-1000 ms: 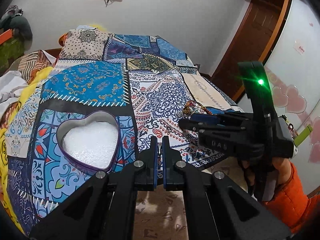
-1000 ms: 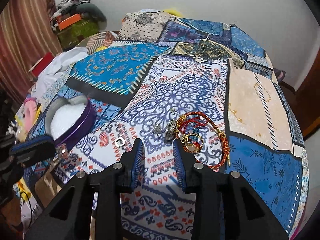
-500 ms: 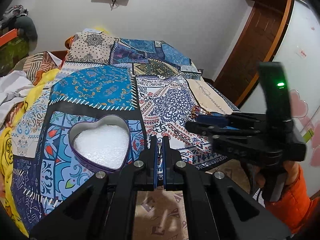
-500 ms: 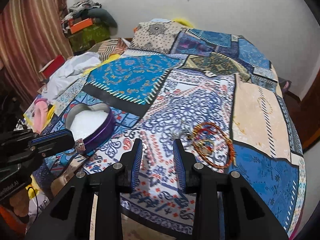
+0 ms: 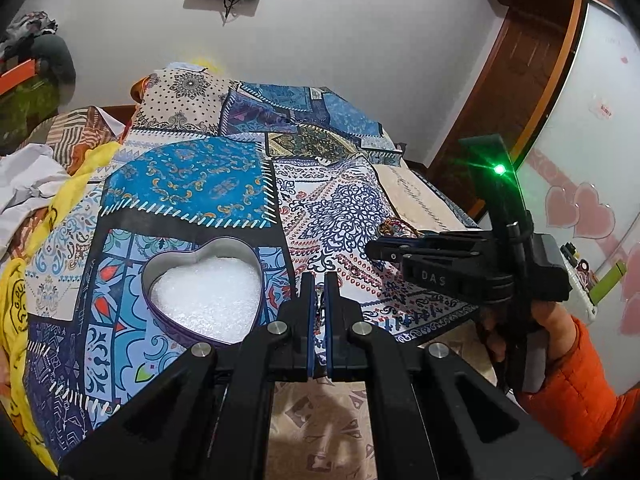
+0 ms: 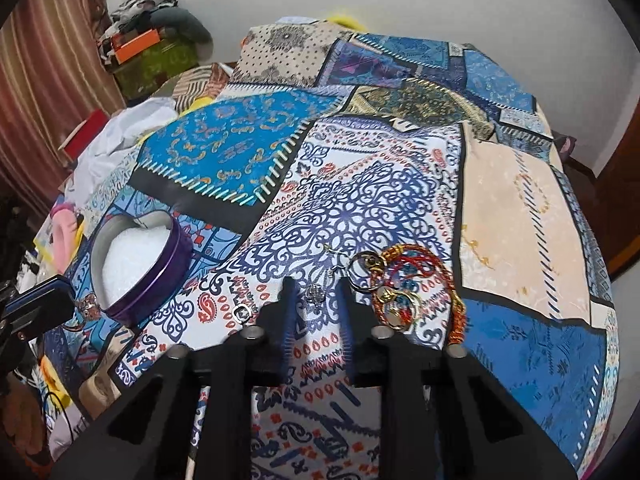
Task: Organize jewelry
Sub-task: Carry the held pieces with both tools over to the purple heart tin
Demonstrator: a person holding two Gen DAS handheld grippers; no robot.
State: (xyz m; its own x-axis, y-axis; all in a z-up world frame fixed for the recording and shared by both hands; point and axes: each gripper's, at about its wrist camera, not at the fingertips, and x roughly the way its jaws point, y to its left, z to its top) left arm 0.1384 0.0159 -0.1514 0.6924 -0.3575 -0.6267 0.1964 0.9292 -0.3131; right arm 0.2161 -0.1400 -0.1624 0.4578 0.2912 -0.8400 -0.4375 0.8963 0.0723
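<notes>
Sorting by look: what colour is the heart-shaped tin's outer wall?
Purple, with a silvery inside; the heart-shaped tin shows it best in the right wrist view.

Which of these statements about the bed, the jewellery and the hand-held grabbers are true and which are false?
1. The purple heart-shaped tin has a white foam lining. True.
2. The red and orange cord bracelet lies inside the tin. False: it lies on the blue patchwork cloth, well apart from the tin.
3. The left gripper is wide open. False: it is shut, pinching a small silver trinket at its tips.
4. A small silver ring lies on the cloth between tin and bracelet. True.
5. The person wears an orange sleeve. True.
</notes>
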